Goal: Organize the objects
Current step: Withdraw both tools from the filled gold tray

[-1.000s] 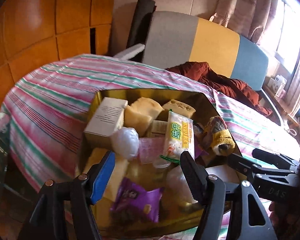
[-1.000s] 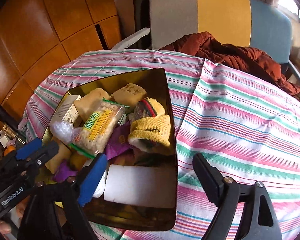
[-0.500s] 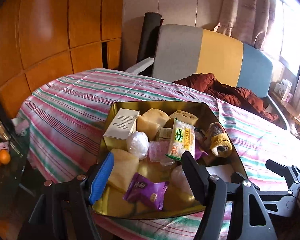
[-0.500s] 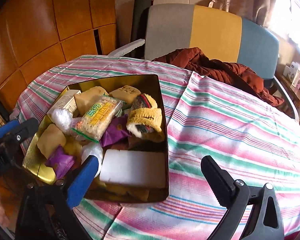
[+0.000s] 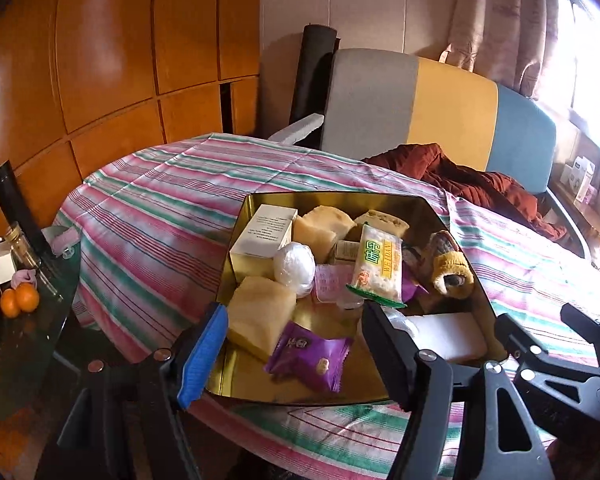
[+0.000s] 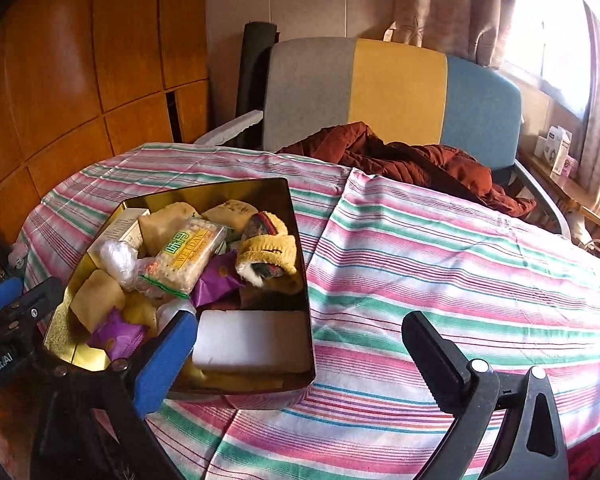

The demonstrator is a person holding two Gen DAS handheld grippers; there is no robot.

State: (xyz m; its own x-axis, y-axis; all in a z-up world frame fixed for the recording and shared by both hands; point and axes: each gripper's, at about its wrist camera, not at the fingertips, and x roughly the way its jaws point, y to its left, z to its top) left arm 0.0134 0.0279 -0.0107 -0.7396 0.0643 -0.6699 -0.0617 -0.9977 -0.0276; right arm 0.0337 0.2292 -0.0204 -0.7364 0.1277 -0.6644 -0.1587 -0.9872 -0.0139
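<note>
A gold tin tray sits on the striped tablecloth, full of small things: a purple snack packet, a biscuit pack, a white box, a white wrapped ball, yellow sponges, a yellow knitted sock and a white block. My left gripper is open and empty, held back above the tray's near edge. My right gripper is open and empty, over the tray's near right corner.
The striped tablecloth spreads to the right of the tray. A rust-red jacket lies on a grey, yellow and blue chair behind the table. A side table with oranges and a jar stands at the left.
Both grippers have drawn back and up from the tray, so the tray looks smaller and more of the table shows. Both stay open and empty.
</note>
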